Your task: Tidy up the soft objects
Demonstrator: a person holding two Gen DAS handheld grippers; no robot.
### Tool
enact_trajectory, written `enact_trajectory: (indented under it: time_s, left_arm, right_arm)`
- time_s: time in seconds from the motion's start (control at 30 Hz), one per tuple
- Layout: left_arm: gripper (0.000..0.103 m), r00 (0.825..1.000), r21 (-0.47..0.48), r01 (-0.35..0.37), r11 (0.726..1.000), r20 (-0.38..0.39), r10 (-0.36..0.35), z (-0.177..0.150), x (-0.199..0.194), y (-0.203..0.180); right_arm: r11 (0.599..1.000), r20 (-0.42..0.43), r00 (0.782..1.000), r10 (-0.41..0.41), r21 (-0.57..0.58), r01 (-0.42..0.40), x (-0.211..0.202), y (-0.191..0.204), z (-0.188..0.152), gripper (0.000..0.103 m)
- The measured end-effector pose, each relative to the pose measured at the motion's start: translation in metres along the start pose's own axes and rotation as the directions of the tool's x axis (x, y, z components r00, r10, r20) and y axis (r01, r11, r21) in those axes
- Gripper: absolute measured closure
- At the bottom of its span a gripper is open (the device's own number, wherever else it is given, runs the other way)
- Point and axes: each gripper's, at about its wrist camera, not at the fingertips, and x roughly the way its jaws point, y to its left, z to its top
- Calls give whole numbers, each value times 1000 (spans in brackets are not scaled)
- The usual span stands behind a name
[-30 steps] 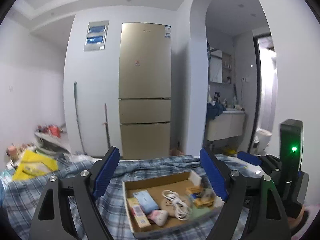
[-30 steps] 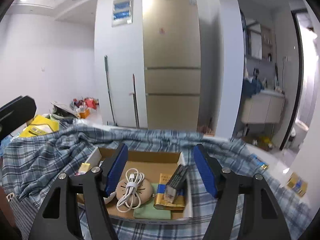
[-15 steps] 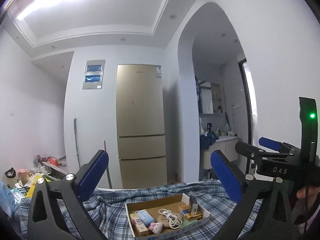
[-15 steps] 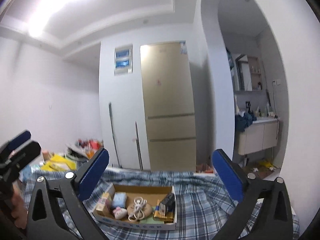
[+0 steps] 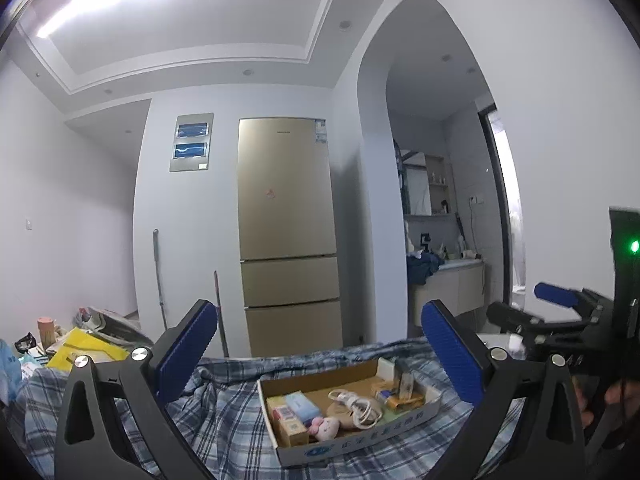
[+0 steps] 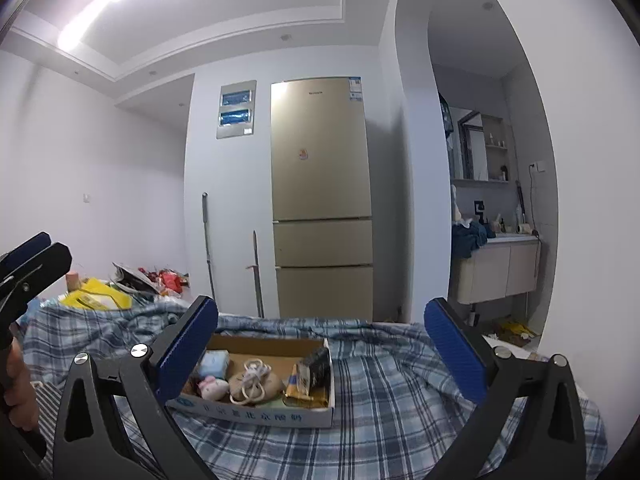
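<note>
Hand-held gripper [image 6: 320, 344] above plaid bedspread [image 6: 400, 400]

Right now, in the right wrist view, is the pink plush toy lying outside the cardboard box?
No, the pink plush toy lies inside the cardboard box, beside the coiled white cable.

You have one cardboard box [image 6: 256, 410] on one plaid blanket [image 6: 400, 400], holding one pink plush toy [image 6: 214, 387], one white coiled cable [image 6: 253, 380] and one blue tissue pack [image 6: 214, 362]. Two grippers show, the left gripper [image 5: 320, 350] and the right gripper [image 6: 322, 346]. One fridge [image 6: 320, 200] stands behind.
</note>
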Motion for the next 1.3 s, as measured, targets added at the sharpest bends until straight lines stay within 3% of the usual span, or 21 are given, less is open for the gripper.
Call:
enact_trajectory:
  time_s: [0.37,1.13,1.3]
  left_arm:
    - [0,998,27,-11,1000,-64,13,-34,14,-2]
    - [0,994,27,-11,1000,-110,14,-34,18,-1]
    - [0,996,16,-15,1000,-86,17,-33,13,1]
  right_arm:
    - [1000,-12,1000,-10,-16,9,0,0,-23,0]
    - [1000,-1,1000,-15,-26,15,-7,0,-22,0]
    - [999,16,999,-34,-14,34,-11,-3,-21,0]
